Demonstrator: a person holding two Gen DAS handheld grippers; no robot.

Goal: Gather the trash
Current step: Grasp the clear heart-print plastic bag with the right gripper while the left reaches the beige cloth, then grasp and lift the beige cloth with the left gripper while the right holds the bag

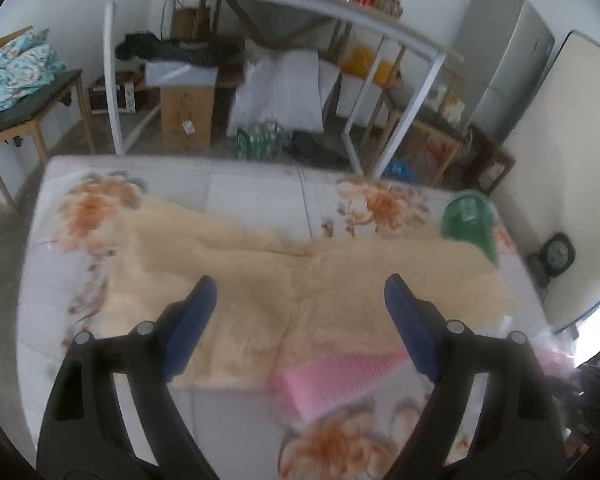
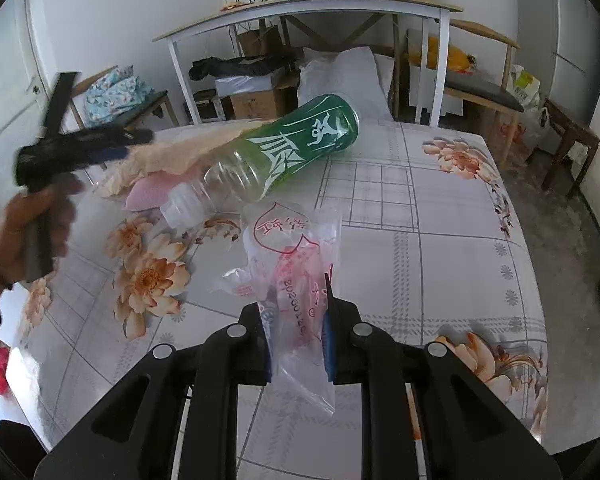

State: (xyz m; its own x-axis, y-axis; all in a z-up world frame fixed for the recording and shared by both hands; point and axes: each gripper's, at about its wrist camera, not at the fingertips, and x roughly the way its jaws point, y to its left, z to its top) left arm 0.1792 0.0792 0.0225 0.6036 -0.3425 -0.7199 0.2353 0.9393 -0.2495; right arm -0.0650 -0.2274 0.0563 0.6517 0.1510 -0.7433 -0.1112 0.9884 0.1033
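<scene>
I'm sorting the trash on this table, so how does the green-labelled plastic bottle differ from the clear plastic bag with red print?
The green-labelled plastic bottle lies on its side on the floral tablecloth, ungripped; the clear plastic bag with red print is pinched in the right gripper. The bottle is rigid and ribbed with a white cap, while the bag is limp and crumpled. The bottle's label is green; the bag's print is red. Both are see-through plastic.
</scene>
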